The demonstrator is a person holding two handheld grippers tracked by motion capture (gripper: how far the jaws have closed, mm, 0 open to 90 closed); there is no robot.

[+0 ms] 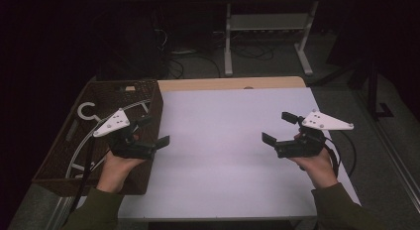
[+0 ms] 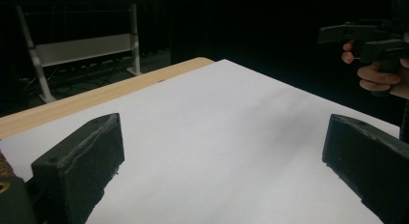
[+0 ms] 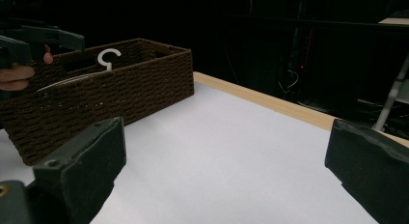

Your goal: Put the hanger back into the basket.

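A person sits at a surface point(image 1: 233, 141) covered by a plain white sheet, with a strip of pale wood showing along its far edge, and holds a two-jaw gripper in each hand; the left gripper point(image 1: 148, 133) hovers at the left side of the sheet, just beside and partly over the near right wall of a dark brown woven basket point(image 1: 148, 98), its fingers point(image 2: 79, 161) spread wide and holding nothing; the right gripper point(image 1: 280, 128) hovers over the right side of the sheet, well apart from the left one, its fingers point(image 3: 84, 159) likewise spread wide and empty; both point inward toward the bare middle of the sheet, which reads as a ready pose, with the sheet probably kept open as a work area; inside the basket lie white clothes hangers point(image 1: 89, 113), one hook curling upward near the far left and thin curved arms running along the basket floor; in the right gripper view the same hook point(image 3: 108, 57) rises just above the basket rim; the hangers are the nearest things to the left gripper, so it is likely placed to reach into the basket first; beyond the surface the room is dark, with the white legs of another table point(image 1: 228, 41) and loose cables on the floor.
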